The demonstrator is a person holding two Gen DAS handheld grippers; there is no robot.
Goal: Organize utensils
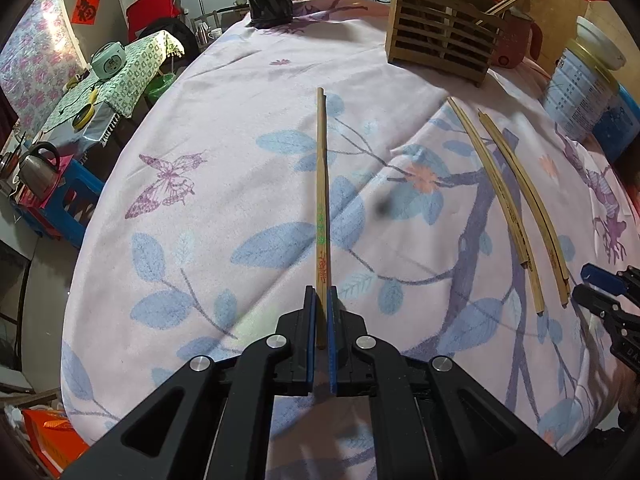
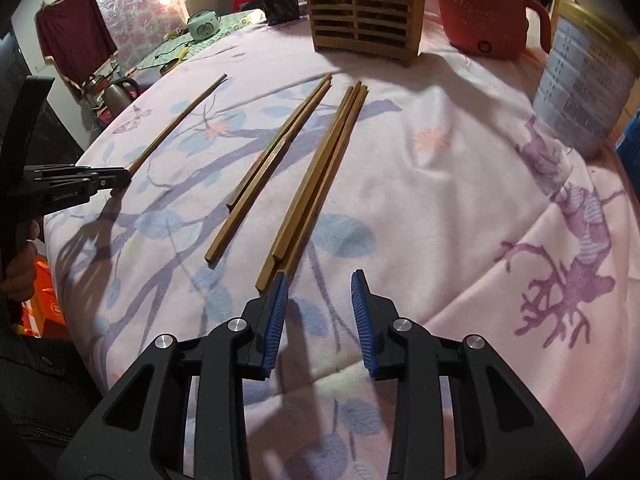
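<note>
Pitched steeply down over the tablecloth, the left gripper pinches the near end of a single chopstick pointing toward the far edge and its wooden holder, while the right gripper, jaws apart and empty, angles down just short of a chopstick bundle.

Both grippers are built from matte black plastic linkages with triangular cut-outs in the outer arms. On the left gripper, four round silver pivot screws are set across the links, and smooth blue pads line the inner faces of the fingers. The right gripper carries the same silver screws, and its blue pads are finely ribbed. Small white lettering is printed on the left gripper's side, too small to be read.
</note>
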